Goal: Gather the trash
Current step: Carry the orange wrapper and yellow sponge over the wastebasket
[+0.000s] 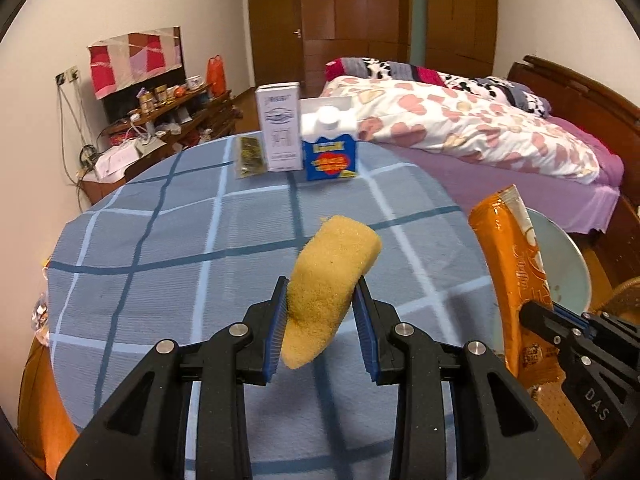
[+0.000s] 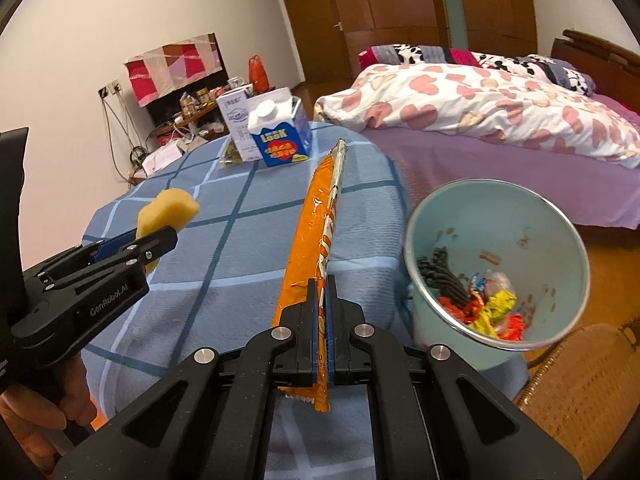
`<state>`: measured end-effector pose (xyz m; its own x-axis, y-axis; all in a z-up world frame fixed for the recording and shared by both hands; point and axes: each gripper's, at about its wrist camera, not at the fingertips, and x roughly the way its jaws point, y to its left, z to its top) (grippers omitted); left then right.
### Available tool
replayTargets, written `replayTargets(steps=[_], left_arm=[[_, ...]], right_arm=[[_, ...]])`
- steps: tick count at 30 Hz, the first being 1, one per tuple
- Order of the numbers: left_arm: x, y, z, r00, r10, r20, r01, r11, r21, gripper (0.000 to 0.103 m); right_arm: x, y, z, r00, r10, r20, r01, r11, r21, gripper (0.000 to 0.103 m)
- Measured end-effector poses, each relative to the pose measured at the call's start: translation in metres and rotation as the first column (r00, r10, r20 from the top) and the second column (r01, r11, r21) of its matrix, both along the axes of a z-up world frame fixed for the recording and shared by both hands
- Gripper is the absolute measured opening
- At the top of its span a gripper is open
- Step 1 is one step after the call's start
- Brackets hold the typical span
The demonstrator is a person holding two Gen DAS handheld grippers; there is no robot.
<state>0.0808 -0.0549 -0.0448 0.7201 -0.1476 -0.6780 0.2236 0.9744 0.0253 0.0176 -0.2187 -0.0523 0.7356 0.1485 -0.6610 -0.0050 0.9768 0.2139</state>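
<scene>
My left gripper (image 1: 320,292) is shut on a yellow sponge (image 1: 332,272), which it holds above the blue checked tablecloth (image 1: 180,240); from the right wrist view this gripper (image 2: 160,236) and sponge (image 2: 168,210) show at the left. My right gripper (image 2: 320,284) is shut on a long orange snack wrapper (image 2: 320,216) that sticks out forward over the table. In the left wrist view the wrapper (image 1: 508,264) stands upright at the right, pinched by the right gripper (image 1: 556,314). A pale blue trash bin (image 2: 496,216) with several scraps inside stands right of the table edge.
At the table's far side stand a blue and white milk carton (image 2: 280,136), a white box (image 1: 280,132) and a small dark packet (image 1: 250,156). A bed (image 2: 500,120) lies beyond. A wicker chair (image 2: 580,384) sits at the lower right. A hand (image 2: 36,412) grips the left tool.
</scene>
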Motion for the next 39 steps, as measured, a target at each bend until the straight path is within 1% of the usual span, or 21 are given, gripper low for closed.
replayTargets(steps=[10,19,25,31,39], left_arm=[[-0.017,-0.030,0.002,0.998,-0.064,-0.001,0.064,0.998,0.002,0.032],[-0.027,-0.056,0.012,0.992,-0.126,0.021,0.126,0.992,0.007,0.032],[-0.029,-0.074,0.019,0.986,-0.165,0.027,0.166,0.986,-0.006,0.033],[-0.030,-0.092,0.024,0.979,-0.200,0.045,0.201,0.980,-0.003,0.033],[-0.027,-0.113,0.025,0.972,-0.232,0.042,0.233,0.973,-0.004,0.033]], right_arm=[[-0.022,-0.032,0.001,0.997,-0.071,0.004,0.071,0.997,0.002,0.004],[-0.036,-0.056,0.002,0.992,-0.124,0.011,0.124,0.992,0.006,0.004],[-0.038,-0.066,0.004,0.989,-0.145,0.017,0.144,0.989,0.012,0.004],[-0.039,-0.074,0.005,0.986,-0.163,0.020,0.163,0.986,0.019,0.004],[-0.039,-0.095,0.011,0.975,-0.221,0.034,0.220,0.975,0.024,0.004]])
